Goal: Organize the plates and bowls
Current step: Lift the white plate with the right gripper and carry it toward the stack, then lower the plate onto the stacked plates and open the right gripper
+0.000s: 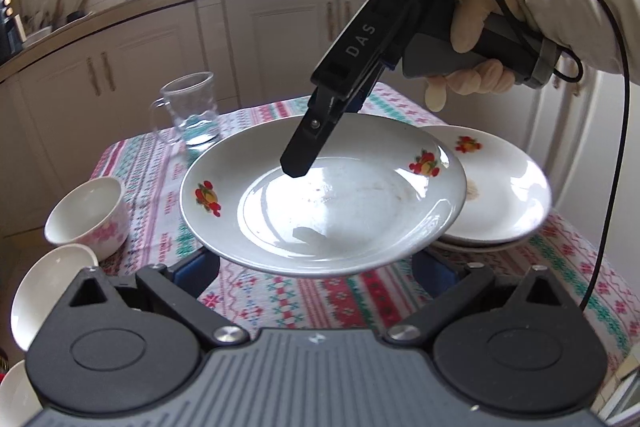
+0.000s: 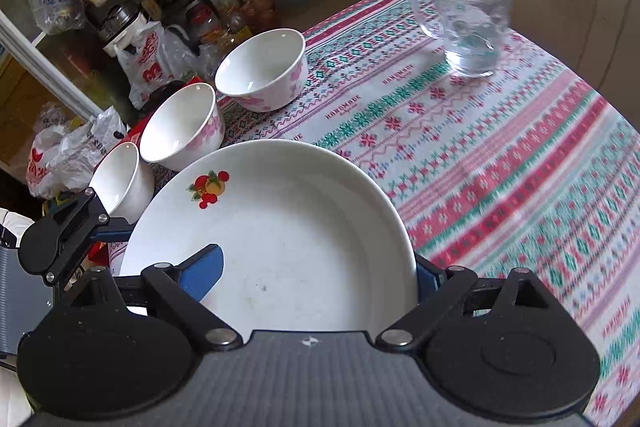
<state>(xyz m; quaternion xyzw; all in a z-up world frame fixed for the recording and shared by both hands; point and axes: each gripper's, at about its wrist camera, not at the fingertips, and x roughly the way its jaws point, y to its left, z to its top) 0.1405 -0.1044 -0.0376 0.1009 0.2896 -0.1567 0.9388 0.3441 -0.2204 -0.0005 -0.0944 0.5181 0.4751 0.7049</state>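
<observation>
A white plate with fruit decals [image 1: 340, 203] hangs above the table, also seen in the right wrist view [image 2: 280, 227]. My right gripper [image 1: 296, 167] is shut on its far rim, one blue pad [image 2: 204, 275] lying on top of the plate. My left gripper [image 1: 316, 267] is open, its fingers spread wide beneath the plate's near edge. A stack of matching plates [image 1: 504, 195] sits on the table to the right. Three white bowls with pink flowers [image 2: 264, 67] [image 2: 184, 123] [image 2: 124, 179] stand along the table's left edge.
A glass mug [image 1: 192, 107] holding a little water stands at the table's far corner, also in the right wrist view [image 2: 472, 23]. The table has a patterned cloth [image 2: 500, 155]. Kitchen cabinets [image 1: 280, 35] stand behind; bags and clutter [image 2: 80, 87] lie beside the table.
</observation>
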